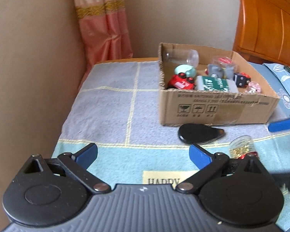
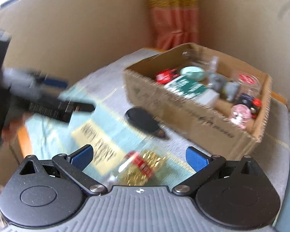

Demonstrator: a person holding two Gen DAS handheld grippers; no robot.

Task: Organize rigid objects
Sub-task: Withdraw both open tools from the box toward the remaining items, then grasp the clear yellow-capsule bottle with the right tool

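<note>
The left gripper (image 1: 143, 157) is spread wide with nothing between its blue pads, hovering over the light-blue part of the blanket (image 1: 110, 104); the right gripper (image 2: 139, 157) is likewise spread wide and grasps nothing, though its view is blurred; a small clear jar of gold bits (image 2: 143, 166) with a red label lies on its side on the blanket, framed between the right gripper's fingers without touching them; a flat black teardrop-shaped object (image 1: 200, 134) lies just in front of the cardboard box (image 1: 218, 108), apart from the jar; the open box holds a red toy car (image 1: 180, 82), a mint-green round case (image 1: 184, 70), a green-and-white packet (image 1: 215, 85), an empty clear jar (image 1: 183, 57) on its side, a clear tub with a red lid (image 1: 225, 61), a grey figure (image 1: 219, 70), a dark dice-like cube (image 1: 240, 79) and a pink trinket (image 1: 254, 87).
</note>
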